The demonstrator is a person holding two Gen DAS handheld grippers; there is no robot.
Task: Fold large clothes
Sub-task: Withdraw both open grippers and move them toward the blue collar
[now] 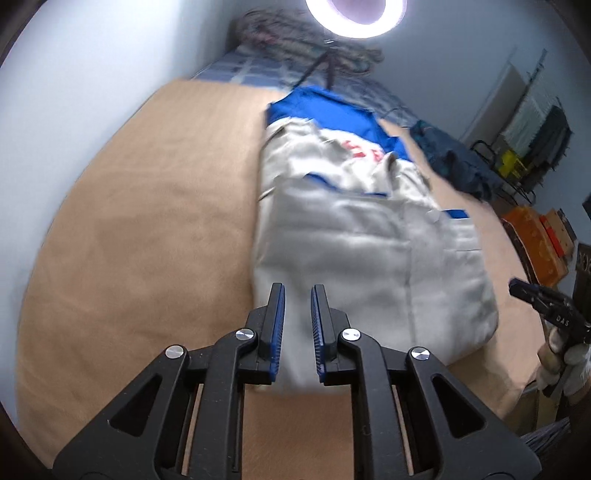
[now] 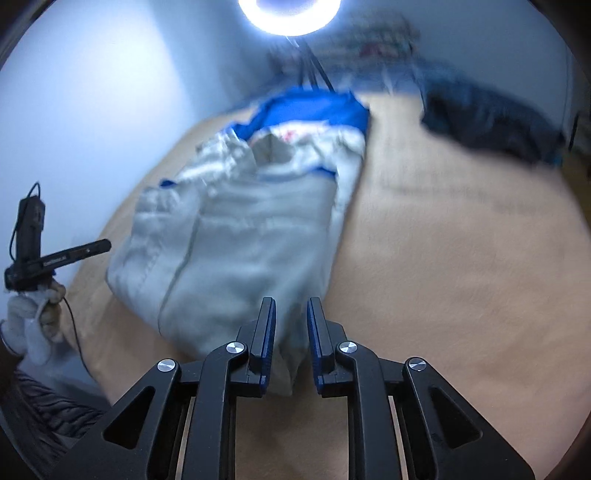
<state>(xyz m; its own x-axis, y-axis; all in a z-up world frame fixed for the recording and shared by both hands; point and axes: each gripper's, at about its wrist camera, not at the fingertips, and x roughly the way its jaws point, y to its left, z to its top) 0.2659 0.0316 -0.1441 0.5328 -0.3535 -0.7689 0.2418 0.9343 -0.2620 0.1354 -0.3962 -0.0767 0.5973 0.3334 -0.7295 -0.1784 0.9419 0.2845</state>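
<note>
A grey-and-blue jacket lies folded into a long bundle on a tan blanket that covers a bed. In the left wrist view the bundle runs from the middle of the picture up toward 12 o'clock, its blue collar end farthest away and red lettering showing near that end.

The left gripper hangs over the near left corner of the jacket at 6 o'clock. Its blue-padded fingers stand a little apart with a clear gap, and the grey cloth seen through that gap lies below them, not pinched: the gripper is released.

The right gripper sits over the near right corner of the bundle, at 6 o'clock in its own view. Its fingers are likewise slightly parted; a fold of grey cloth rises between them near their base, and I cannot tell whether the pads press it.

Each view catches the other gripper at its edge, held in a white-gloved hand.

A dark garment lies on the blanket at 1 o'clock in the right wrist view, well apart from the jacket. A ring light glows at 12 o'clock.
</note>
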